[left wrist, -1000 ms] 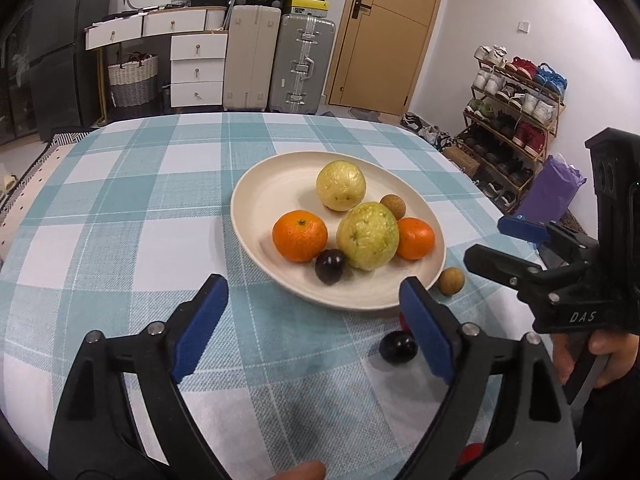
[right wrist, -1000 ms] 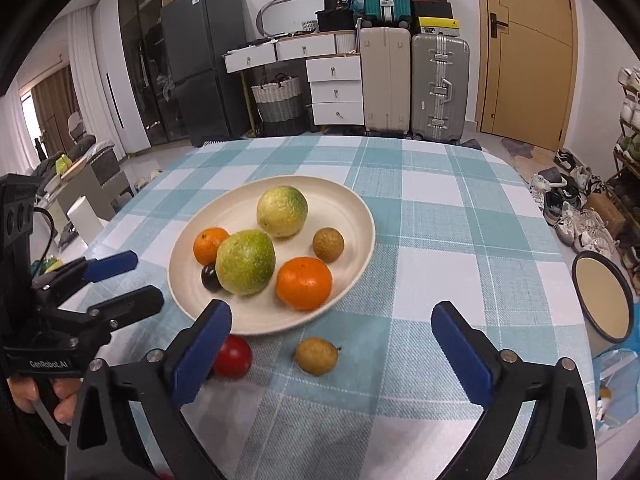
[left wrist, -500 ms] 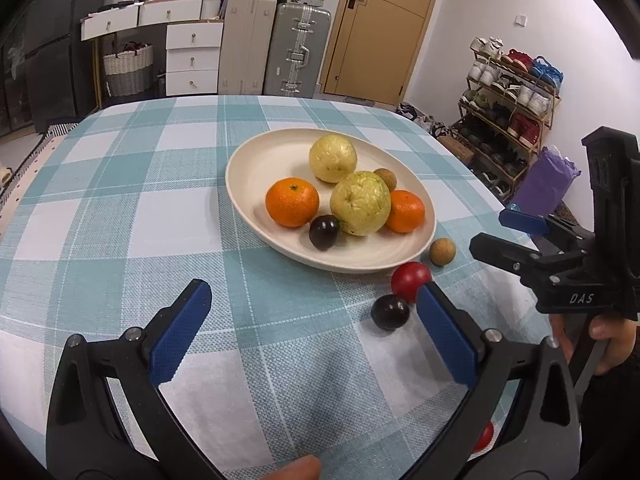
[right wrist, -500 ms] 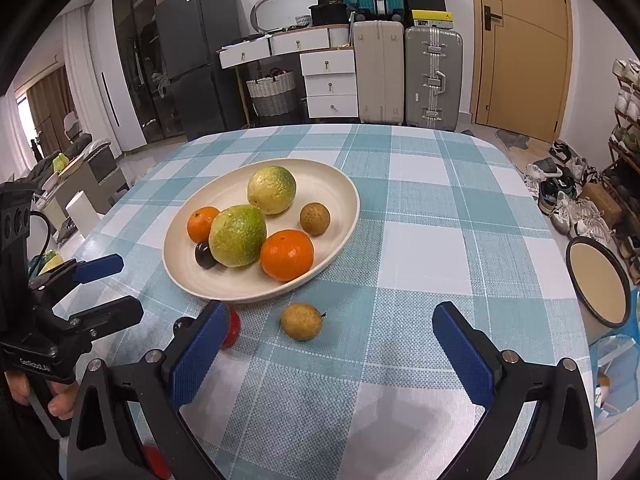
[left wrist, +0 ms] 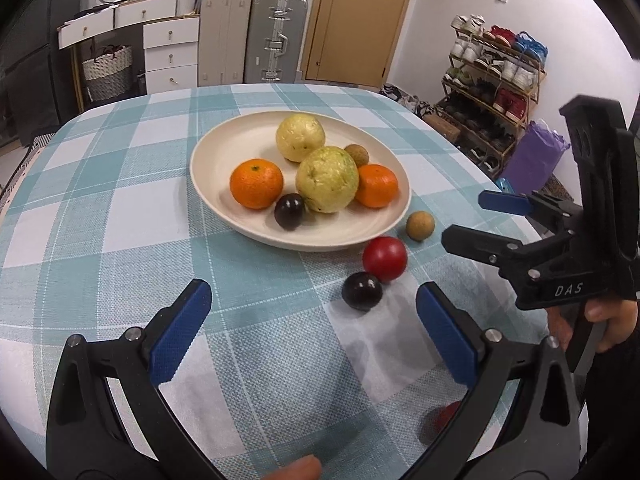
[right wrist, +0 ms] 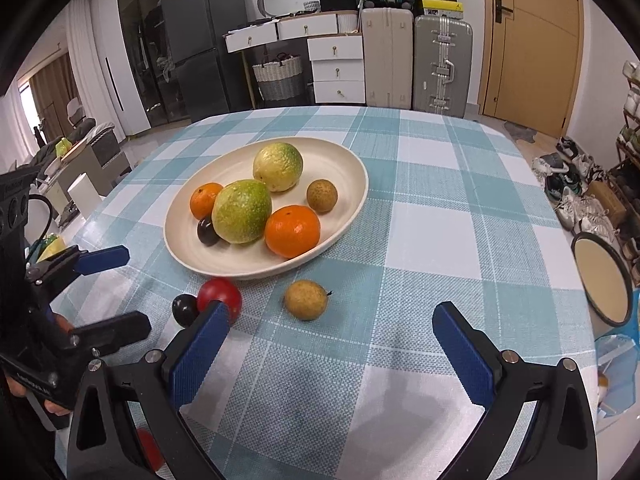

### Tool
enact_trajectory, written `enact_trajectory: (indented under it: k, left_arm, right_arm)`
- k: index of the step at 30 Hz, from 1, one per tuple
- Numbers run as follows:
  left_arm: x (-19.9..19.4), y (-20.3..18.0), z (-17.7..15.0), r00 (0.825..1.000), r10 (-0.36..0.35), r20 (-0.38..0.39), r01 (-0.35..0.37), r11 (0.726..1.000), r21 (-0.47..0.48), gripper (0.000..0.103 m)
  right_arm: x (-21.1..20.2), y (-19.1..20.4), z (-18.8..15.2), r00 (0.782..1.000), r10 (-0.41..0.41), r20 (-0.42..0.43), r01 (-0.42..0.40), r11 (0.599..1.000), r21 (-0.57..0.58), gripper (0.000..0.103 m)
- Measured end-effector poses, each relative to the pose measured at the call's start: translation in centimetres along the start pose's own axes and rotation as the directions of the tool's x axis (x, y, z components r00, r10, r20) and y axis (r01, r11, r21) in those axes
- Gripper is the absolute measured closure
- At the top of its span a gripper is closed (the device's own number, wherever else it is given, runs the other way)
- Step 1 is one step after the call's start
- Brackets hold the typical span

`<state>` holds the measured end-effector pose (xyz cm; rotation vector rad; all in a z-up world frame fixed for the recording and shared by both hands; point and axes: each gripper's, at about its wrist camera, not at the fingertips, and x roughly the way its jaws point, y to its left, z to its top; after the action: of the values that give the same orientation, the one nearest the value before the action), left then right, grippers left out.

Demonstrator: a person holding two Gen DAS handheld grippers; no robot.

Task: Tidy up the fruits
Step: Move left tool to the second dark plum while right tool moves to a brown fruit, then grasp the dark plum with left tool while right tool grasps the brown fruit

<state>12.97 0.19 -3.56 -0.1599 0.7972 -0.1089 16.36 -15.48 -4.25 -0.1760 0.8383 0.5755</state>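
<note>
White walls enclosed the room. A wooden door [right wrist: 532,44] stood beside two upright suitcases [right wrist: 416,60] and a white drawer unit [right wrist: 338,70]. A dark refrigerator [right wrist: 200,40] stood further left, a shoe rack [left wrist: 496,76] lined the right wall, and curtains [right wrist: 52,96] framed a bright window.

White letters "DAS" stand on the black right gripper [left wrist: 472,220] body, right edge of the left wrist view; elsewhere, nothing legible.

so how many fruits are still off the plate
4 at least: a small brown round fruit, a red round fruit and a dark purple round fruit beside the cream plate, plus a partly hidden red one nearer.
</note>
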Motion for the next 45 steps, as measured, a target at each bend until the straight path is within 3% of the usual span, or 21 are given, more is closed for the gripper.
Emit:
enact_trajectory:
  k: [7, 9, 11, 15, 22, 45]
  left_arm:
    - [0.9, -0.3, -0.3, 0.999, 0.001, -0.039, 0.000, 1.000, 0.019, 0.001]
    - [0.9, -0.3, -0.3, 0.999, -0.002, -0.038, 0.003, 1.000, 0.018, 0.001]
    - [1.0, -0.3, -0.3, 0.999, -0.005, -0.041, 0.006, 1.000, 0.018, 0.002]
    - [1.1, -0.3, -0.2, 0.999, -0.009, -0.043, 0.010, 1.000, 0.022, 0.006]
    - [1.3, -0.5, -0.3, 0.998, -0.021, -0.059, 0.023, 0.999, 0.032, 0.019]
    - [1.3, -1.3, -0.5, 0.995, -0.075, -0.072, 0.080, 0.995, 0.068, 0.047]
  right_arm:
    - [0.9, 0.3, -0.3, 1.000, 0.002, -0.030, -0.002, 1.000, -0.009, 0.001]
    - [0.8, 0.3, -0.4, 1.000, 0.021, -0.020, -0.021, 1.000, -0.009, 0.007]
    - [1.0, 0.2, -0.4, 0.999, 0.031, -0.030, -0.032, 0.999, -0.006, 0.027]
    - [1.4, 0.1, -0.3, 0.997, 0.055, -0.046, -0.055, 0.998, 0.005, 0.030]
    - [1.9, 0.6, -0.2, 0.995, 0.089, -0.055, -0.089, 0.996, -0.011, 0.047]
    - [3.1, 1.0, 0.3, 0.994, 0.091, -0.063, -0.092, 0.996, -0.017, 0.058]
